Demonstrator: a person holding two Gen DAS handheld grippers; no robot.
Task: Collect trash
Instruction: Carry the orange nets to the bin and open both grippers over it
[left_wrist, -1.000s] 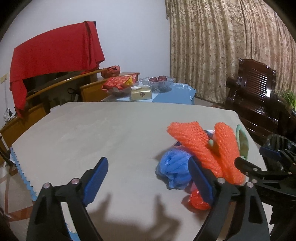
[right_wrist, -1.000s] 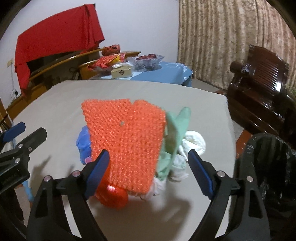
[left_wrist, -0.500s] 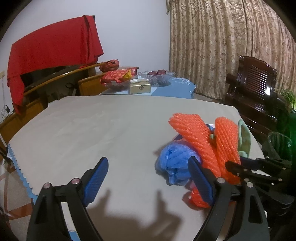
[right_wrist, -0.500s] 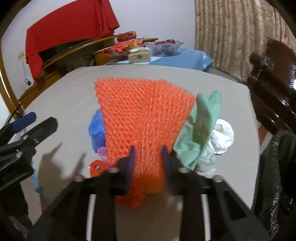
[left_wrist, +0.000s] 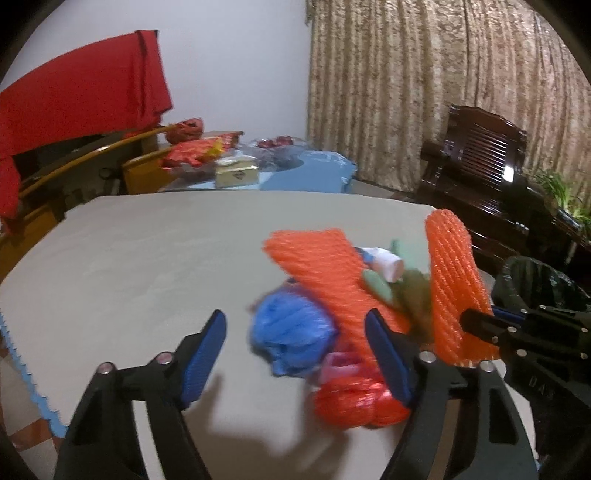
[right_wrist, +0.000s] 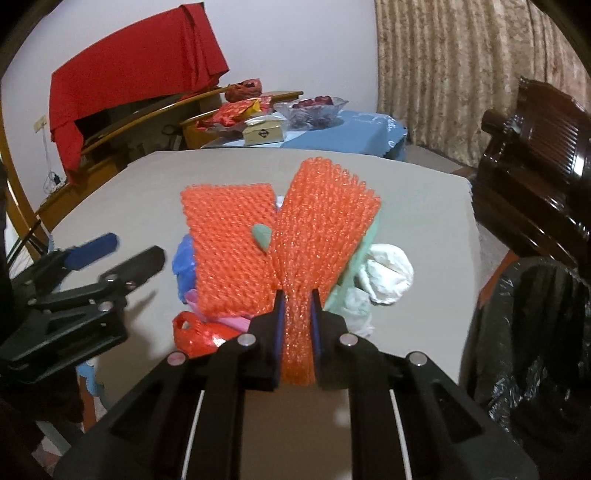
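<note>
right gripper (right_wrist: 295, 310) now clamped on the near end of the orange foam net (right_wrist: 321, 236), jaws having just closed; lifted clear of the pile, ready for the black-lined bin (right_wrist: 535, 332) at the tabletop (right_wrist: 129, 192) edge. left gripper (left_wrist: 295, 354) half open, narrowing around the blue bag (left_wrist: 291, 332), not gripping. open room leftward.

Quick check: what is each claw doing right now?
Left claw: open, jaws just narrowing, holding nothing.
Right claw: shut on the orange foam net.
</note>
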